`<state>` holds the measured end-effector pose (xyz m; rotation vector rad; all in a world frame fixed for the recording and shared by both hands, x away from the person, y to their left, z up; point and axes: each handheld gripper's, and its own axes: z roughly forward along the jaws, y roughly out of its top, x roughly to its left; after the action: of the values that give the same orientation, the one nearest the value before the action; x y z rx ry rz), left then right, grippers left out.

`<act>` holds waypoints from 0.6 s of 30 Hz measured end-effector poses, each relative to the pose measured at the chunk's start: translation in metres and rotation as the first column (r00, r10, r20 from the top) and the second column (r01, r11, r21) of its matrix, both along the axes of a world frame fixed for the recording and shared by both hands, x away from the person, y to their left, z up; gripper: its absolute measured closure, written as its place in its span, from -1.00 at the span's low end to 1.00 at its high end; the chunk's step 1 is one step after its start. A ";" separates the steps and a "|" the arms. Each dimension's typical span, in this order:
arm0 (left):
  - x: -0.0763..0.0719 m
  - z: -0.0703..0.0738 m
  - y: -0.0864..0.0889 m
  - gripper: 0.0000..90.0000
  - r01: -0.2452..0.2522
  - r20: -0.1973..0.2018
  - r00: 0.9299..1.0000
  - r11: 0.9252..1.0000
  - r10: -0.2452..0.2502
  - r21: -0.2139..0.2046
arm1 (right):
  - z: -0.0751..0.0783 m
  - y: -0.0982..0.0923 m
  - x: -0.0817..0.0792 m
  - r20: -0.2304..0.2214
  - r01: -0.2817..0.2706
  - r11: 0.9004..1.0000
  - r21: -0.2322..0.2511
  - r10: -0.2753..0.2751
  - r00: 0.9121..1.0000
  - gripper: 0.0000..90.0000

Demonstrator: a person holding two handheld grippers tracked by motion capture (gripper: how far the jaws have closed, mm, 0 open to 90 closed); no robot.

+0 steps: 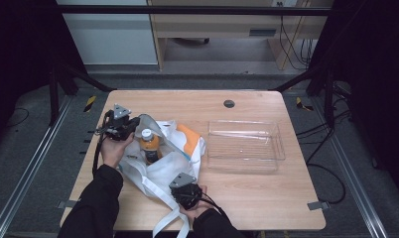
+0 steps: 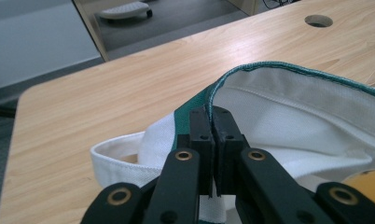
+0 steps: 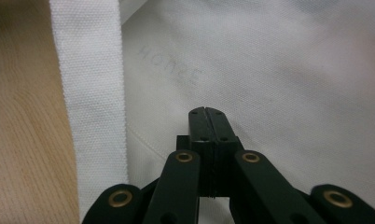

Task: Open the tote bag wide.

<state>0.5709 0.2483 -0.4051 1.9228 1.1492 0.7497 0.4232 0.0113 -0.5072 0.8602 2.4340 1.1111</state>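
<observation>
Item: white canvas tote bag, lying slumped on the left half of the wooden counter, between its near and far edges. I noted a green-trimmed rim around the mouth, an orange panel on the side facing the clear tray, and faint grey lettering printed on the white cloth. Flat white webbing straps: one trailed to the near edge of the counter, another looped just beside the left gripper.

Contents: one bottle with a white cap and orange-yellow body, standing in the open mouth of the bag.

Left gripper, toward the counter's left edge: I saw its fingers closed together on the bag's green-trimmed rim, the cloth pinched between them and held up off the counter.

Right gripper, near the counter's near edge: its fingers were pressed fully together against the white body of the bag. I could not tell whether any cloth was caught between them.

Also on the counter: a clear plastic tray on the right half, just beside the bag, and a round cable hole near the far edge.
</observation>
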 end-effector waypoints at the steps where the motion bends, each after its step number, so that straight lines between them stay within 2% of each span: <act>1: 0.002 -0.003 0.000 0.95 -0.003 -0.006 1.000 1.000 0.004 0.004 | 0.000 0.000 0.000 -0.001 -0.001 1.000 0.000 0.001 1.000 1.00; 6: 0.011 -0.022 0.000 0.95 -0.017 -0.057 0.998 1.000 0.018 0.009 | 0.000 0.001 -0.001 0.006 -0.007 1.000 0.000 0.007 1.000 1.00; 9: 0.014 -0.031 0.002 0.95 -0.016 -0.077 0.997 1.000 0.015 -0.016 | 0.000 0.001 -0.001 0.007 -0.009 1.000 -0.003 0.009 1.000 1.00; 11: 0.015 -0.035 0.001 0.95 -0.006 -0.091 0.996 1.000 0.005 -0.014 | 0.000 0.001 -0.001 0.008 -0.008 1.000 -0.007 0.008 1.000 1.00; 16: 0.013 -0.034 0.002 0.94 -0.002 -0.087 0.996 1.000 0.000 -0.023 | 0.000 0.001 -0.001 0.006 -0.008 1.000 -0.001 0.008 1.000 1.00; 18: 0.011 -0.033 0.003 0.89 -0.006 -0.077 0.997 0.998 0.001 -0.056 | 0.000 -0.001 0.001 -0.002 -0.012 1.000 0.005 0.012 1.000 1.00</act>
<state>0.5816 0.2517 -0.4378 1.9177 1.2082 0.6427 0.4240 0.0106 -0.5072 0.8496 2.4428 1.1215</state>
